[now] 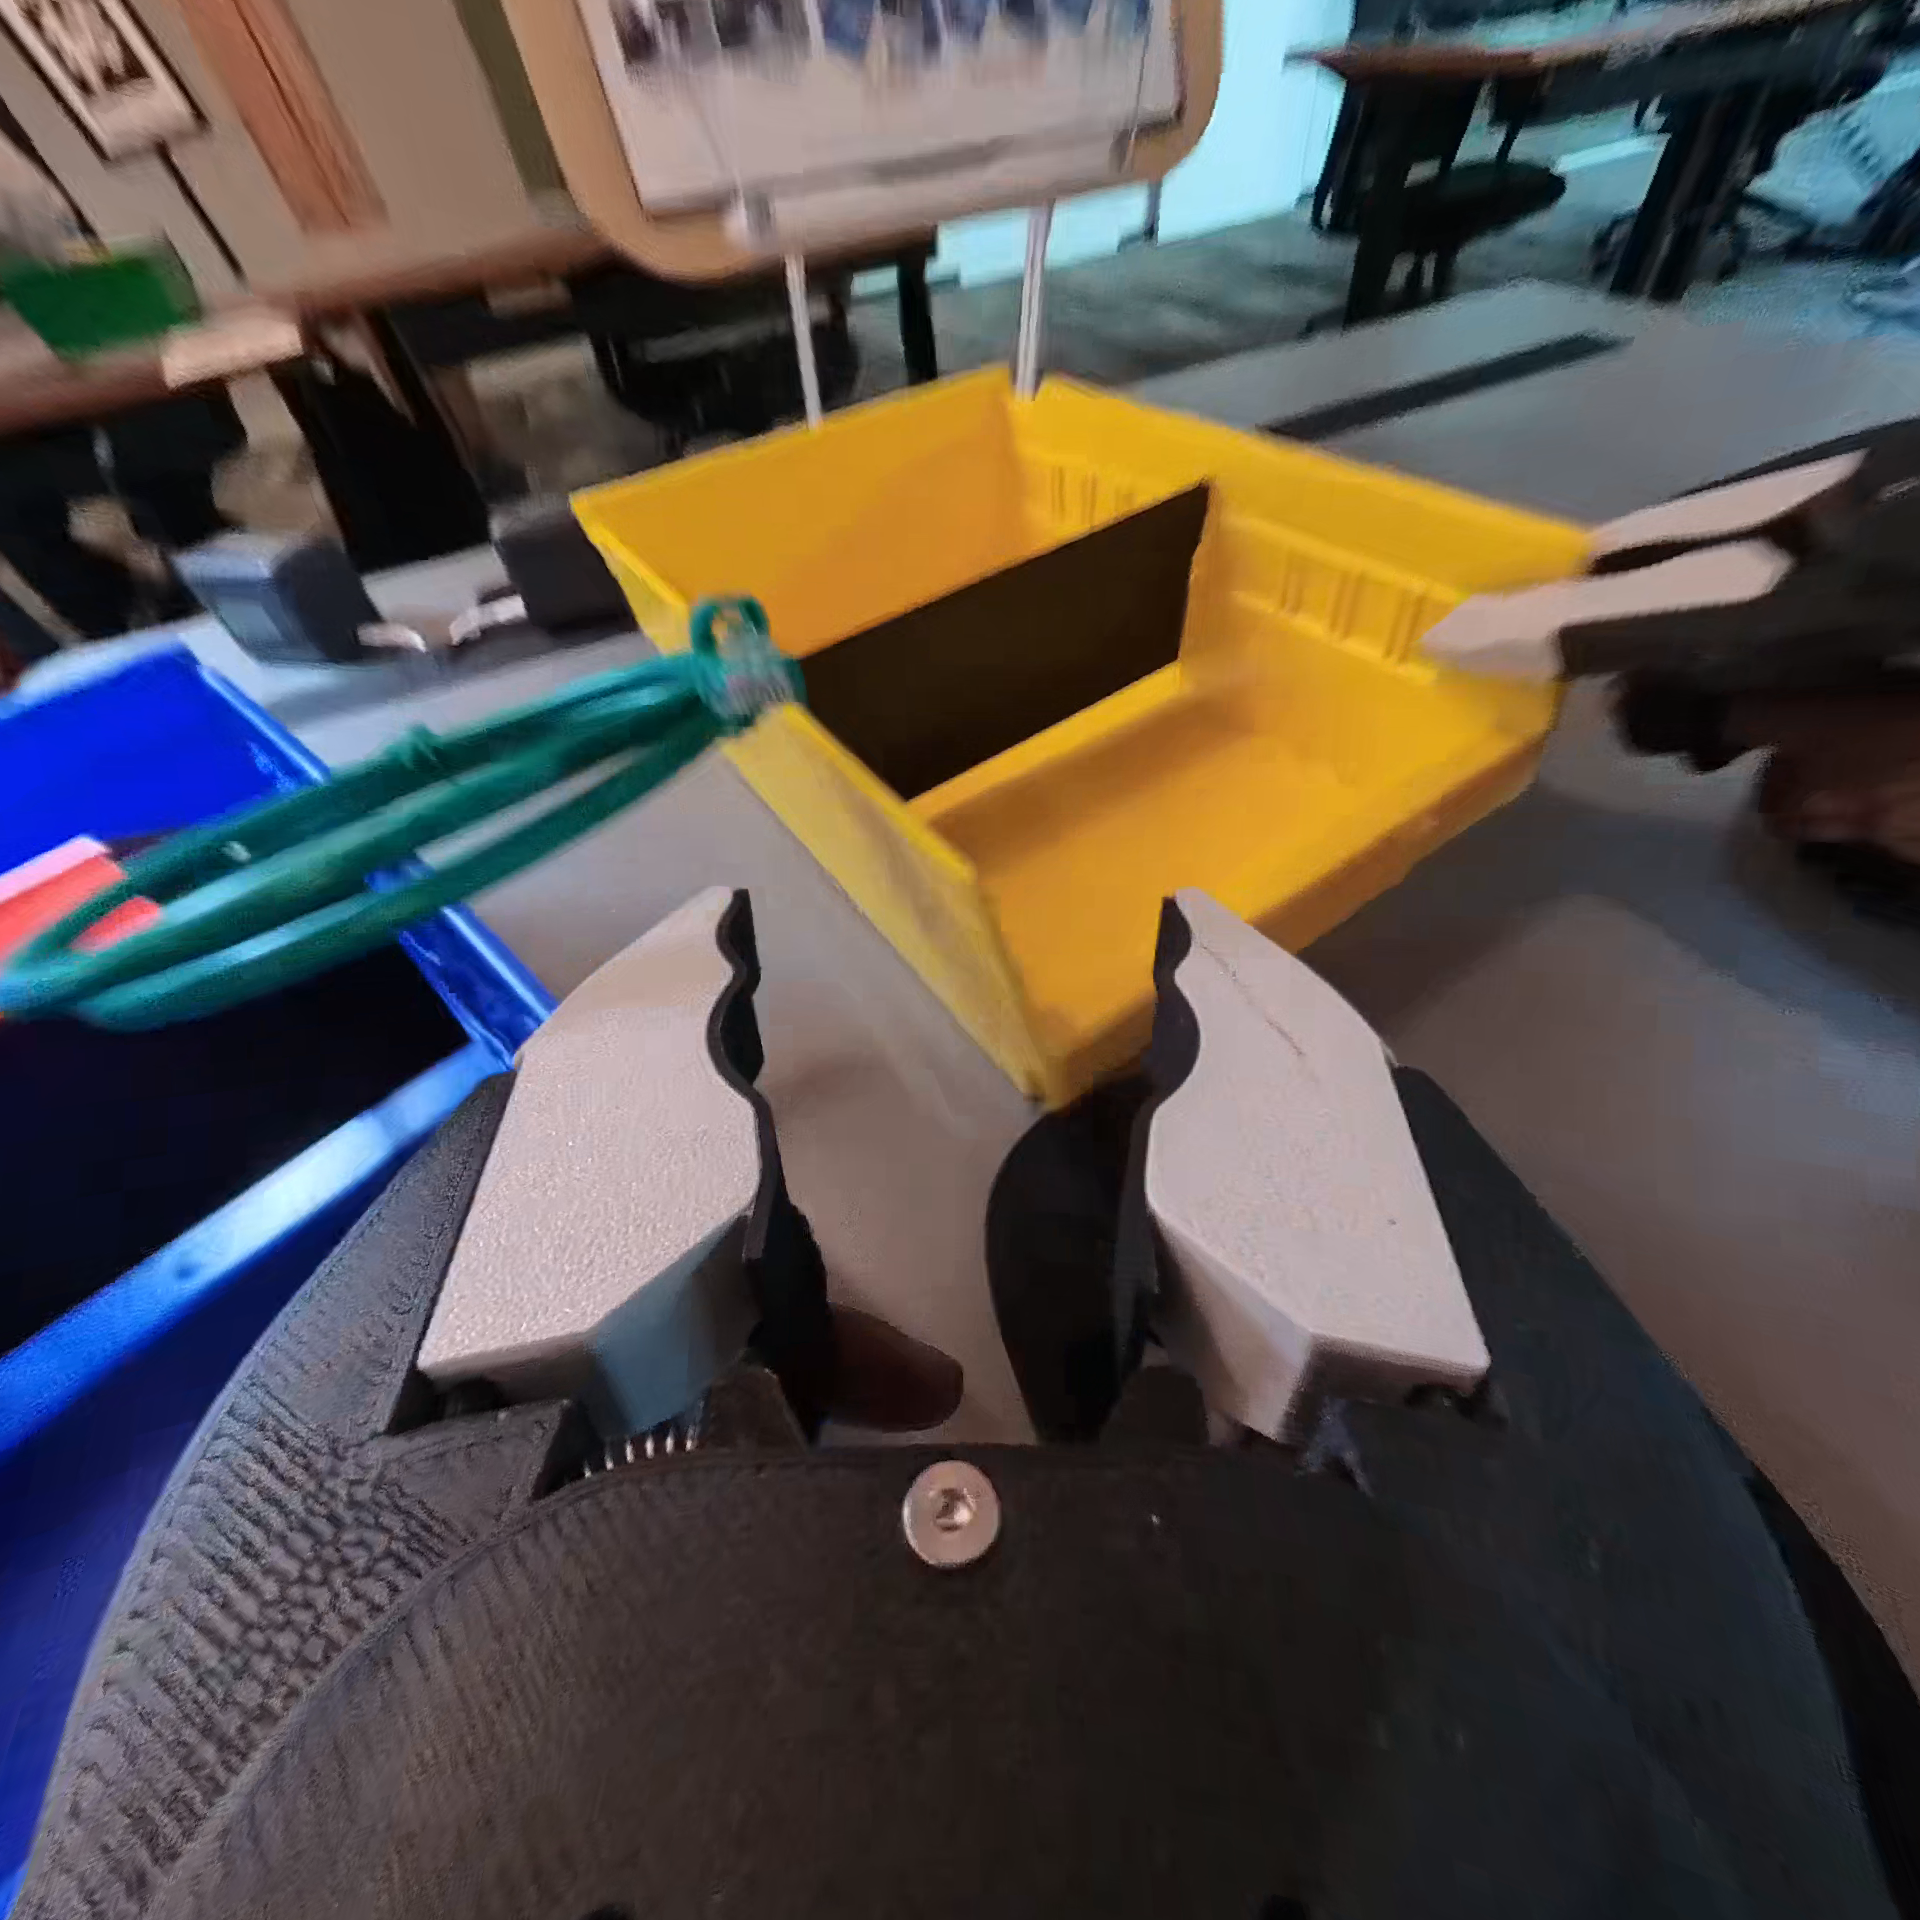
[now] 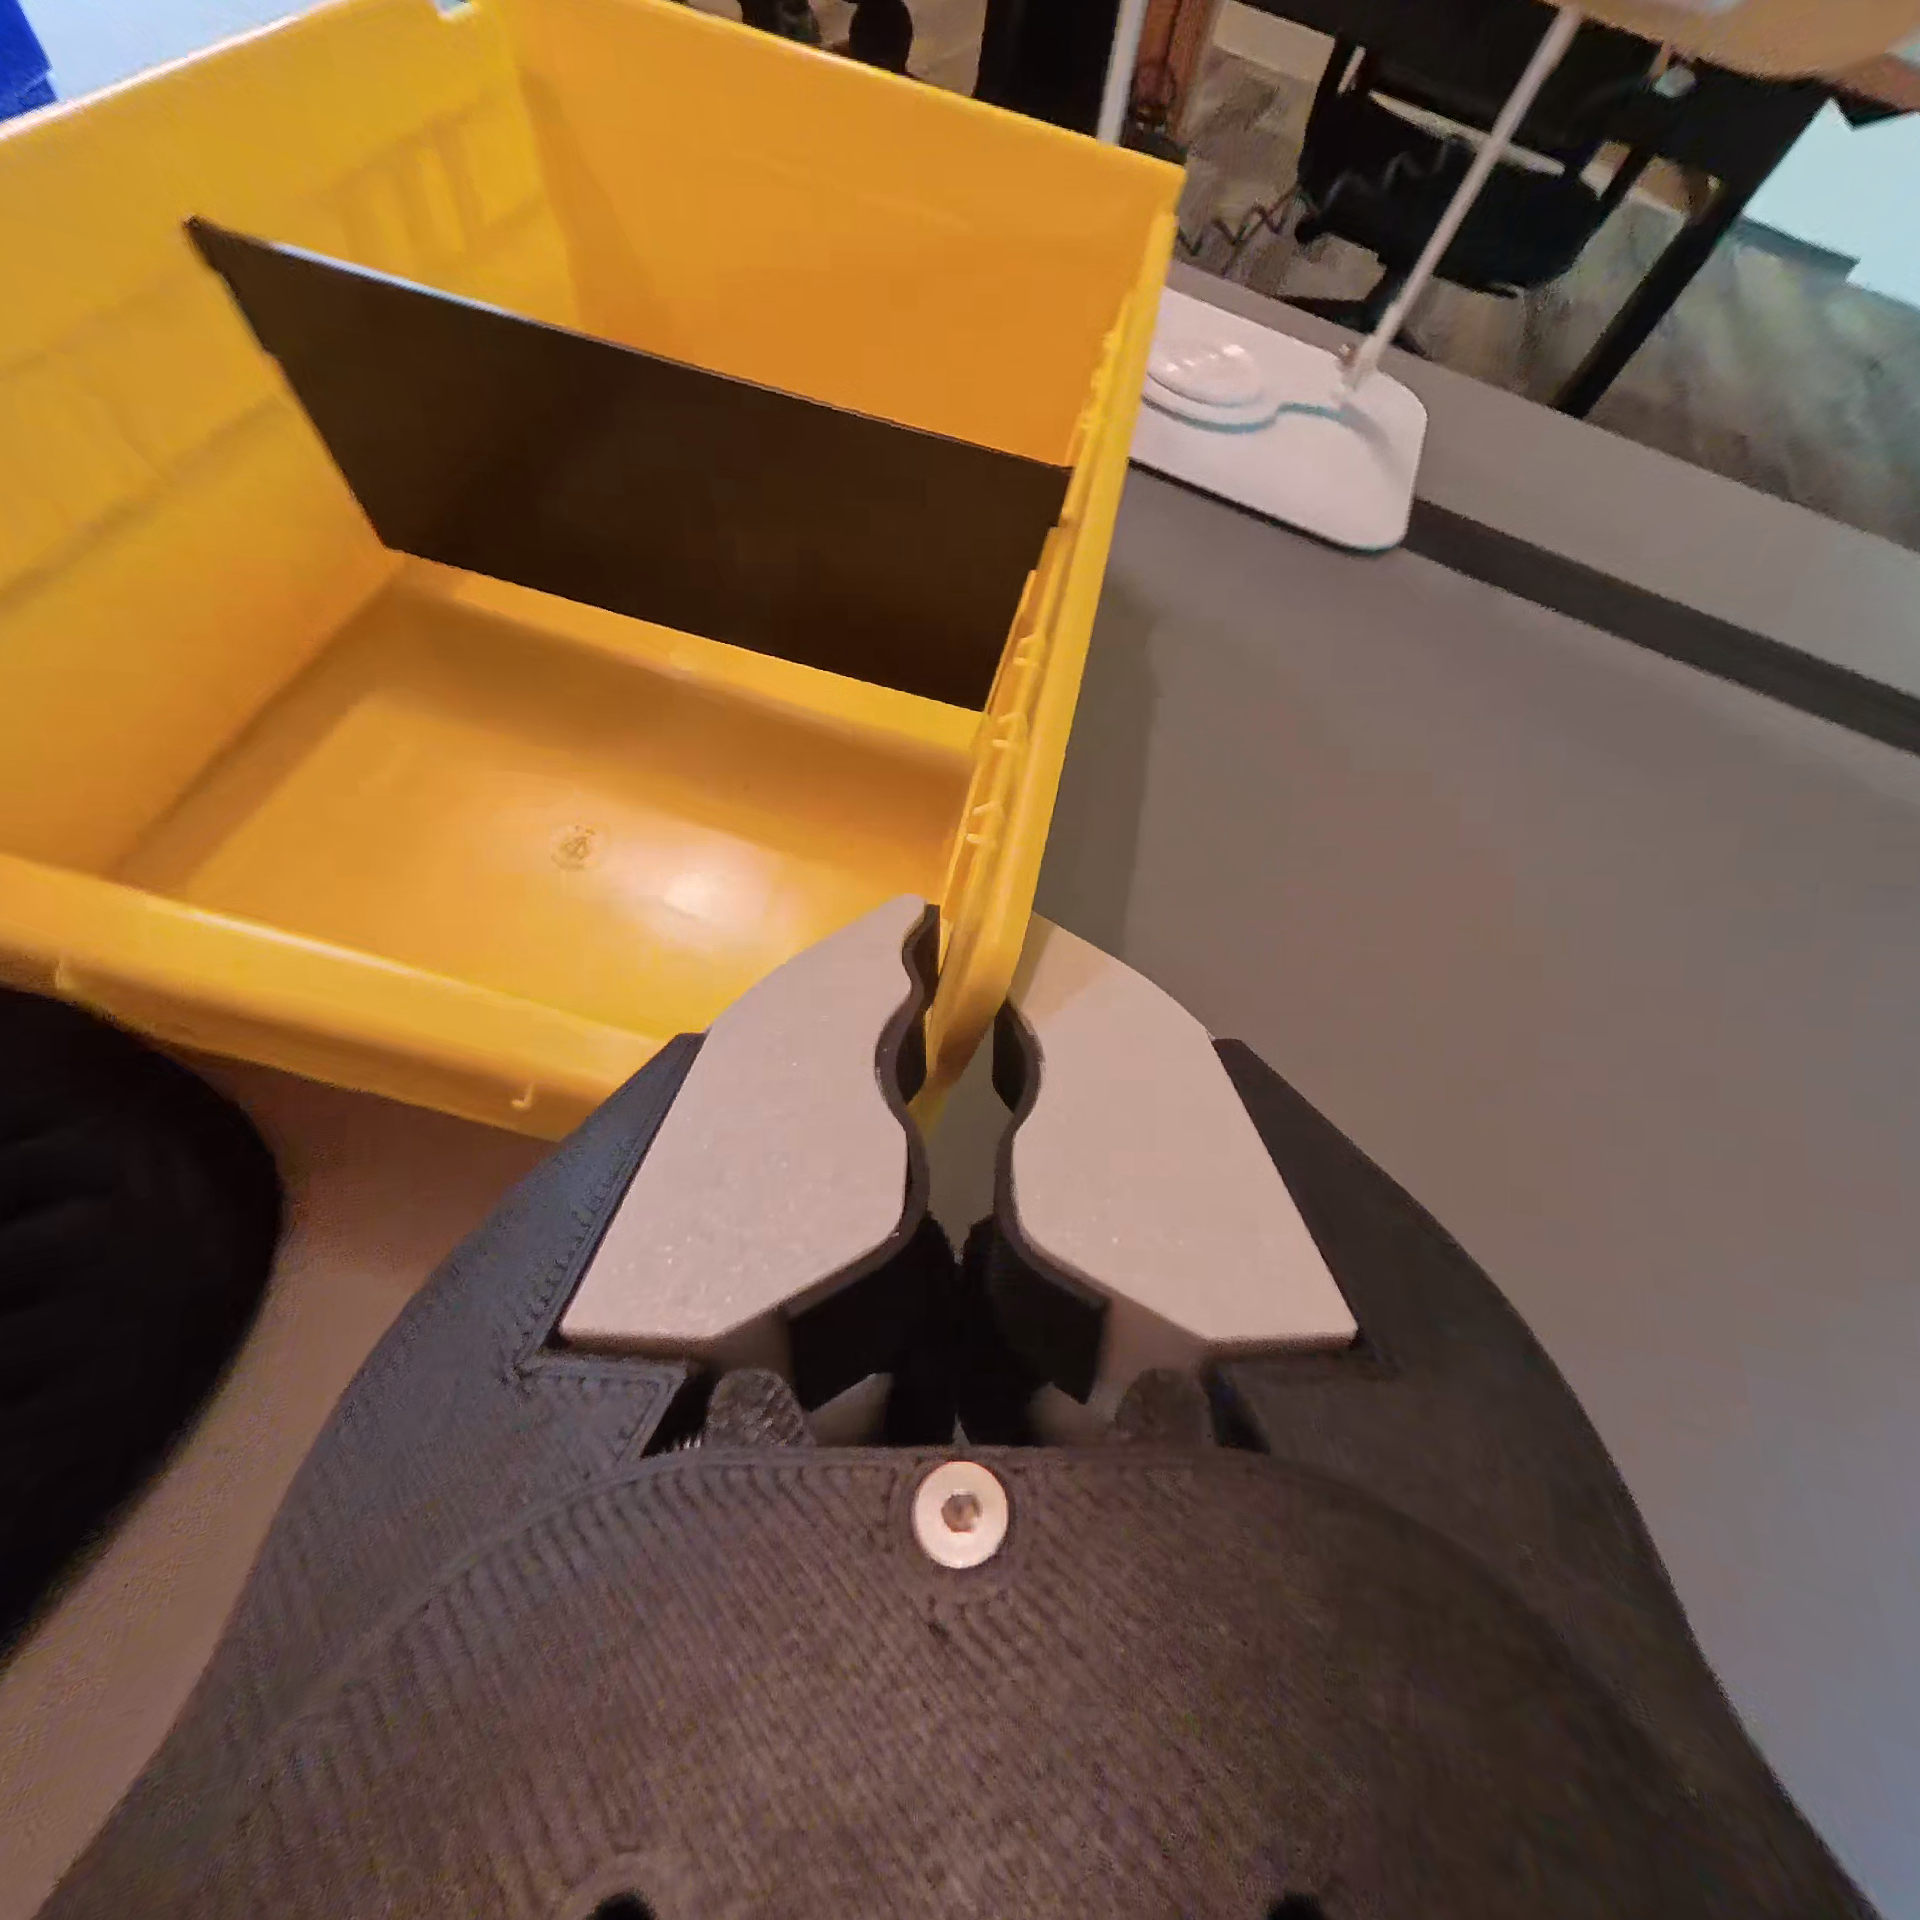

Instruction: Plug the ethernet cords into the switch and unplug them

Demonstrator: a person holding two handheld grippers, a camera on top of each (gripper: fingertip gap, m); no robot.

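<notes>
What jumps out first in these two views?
The yellow bin with a black divider sits mid-table, and the right tool is pinched on its side wall. Green ethernet cords arch out of the blue bin at left; the left tool is open, holding nothing.

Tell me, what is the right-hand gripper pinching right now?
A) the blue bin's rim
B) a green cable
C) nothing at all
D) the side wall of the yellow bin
D: in the right wrist view the right gripper has its fingers closed on the side wall of the yellow bin.

two close wrist views down onto one shared yellow bin (image 1: 1226, 831) (image 2: 343, 790)
</notes>
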